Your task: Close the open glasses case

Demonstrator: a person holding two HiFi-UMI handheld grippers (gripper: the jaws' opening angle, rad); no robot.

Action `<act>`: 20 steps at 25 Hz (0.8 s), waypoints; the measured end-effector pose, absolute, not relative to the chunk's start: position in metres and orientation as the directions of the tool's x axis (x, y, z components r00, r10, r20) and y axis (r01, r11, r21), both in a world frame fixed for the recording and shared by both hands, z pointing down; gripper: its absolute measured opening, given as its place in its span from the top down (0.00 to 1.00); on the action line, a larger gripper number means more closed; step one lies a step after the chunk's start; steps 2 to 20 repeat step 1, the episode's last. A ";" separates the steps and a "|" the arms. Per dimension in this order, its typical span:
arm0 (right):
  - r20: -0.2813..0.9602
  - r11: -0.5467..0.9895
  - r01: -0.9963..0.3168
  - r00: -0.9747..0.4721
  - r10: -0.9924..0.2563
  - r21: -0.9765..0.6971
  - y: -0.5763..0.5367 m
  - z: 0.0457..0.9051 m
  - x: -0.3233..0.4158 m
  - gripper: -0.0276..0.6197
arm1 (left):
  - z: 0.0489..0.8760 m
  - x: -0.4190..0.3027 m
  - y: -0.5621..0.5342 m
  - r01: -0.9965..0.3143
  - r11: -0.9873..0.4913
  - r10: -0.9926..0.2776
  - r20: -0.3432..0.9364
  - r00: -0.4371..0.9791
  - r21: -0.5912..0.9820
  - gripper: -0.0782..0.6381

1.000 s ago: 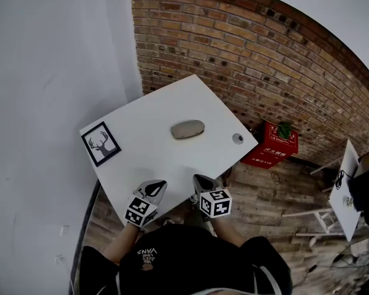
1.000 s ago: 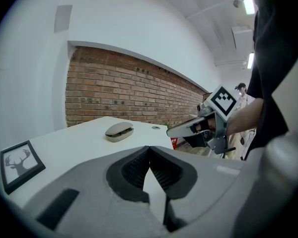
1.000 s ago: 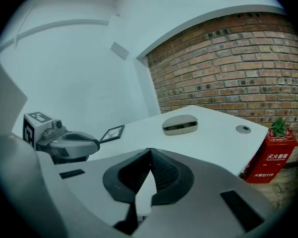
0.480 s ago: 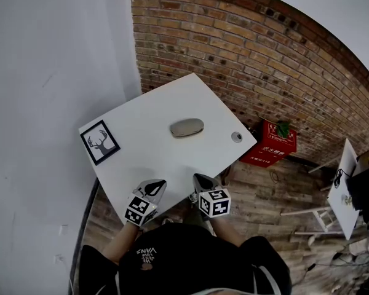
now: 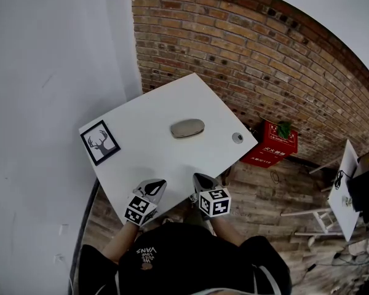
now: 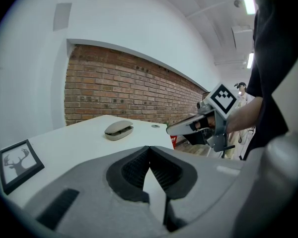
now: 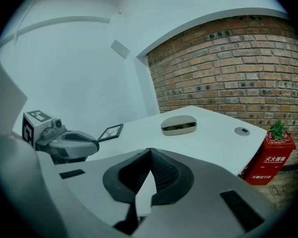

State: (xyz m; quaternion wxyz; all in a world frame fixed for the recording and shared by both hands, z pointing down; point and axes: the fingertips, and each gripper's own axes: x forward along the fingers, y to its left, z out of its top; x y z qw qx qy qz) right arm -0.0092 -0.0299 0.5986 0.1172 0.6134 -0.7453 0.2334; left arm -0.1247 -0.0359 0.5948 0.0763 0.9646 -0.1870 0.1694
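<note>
Glasses case: smooth beige oval shell

The left gripper and right gripper have smooth grey shells tapering to pointed tips, and each carries a white cube with black square markers. Dark ribbed pads line the jaws. The person wears a black top with white lettering
</note>
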 end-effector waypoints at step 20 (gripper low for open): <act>0.461 0.140 -0.969 -0.221 -0.860 -0.205 -0.031 0.598 -0.009 0.96 | 0.595 -0.124 -0.037 -0.387 -0.919 -0.335 0.357 0.872 0.083 0.88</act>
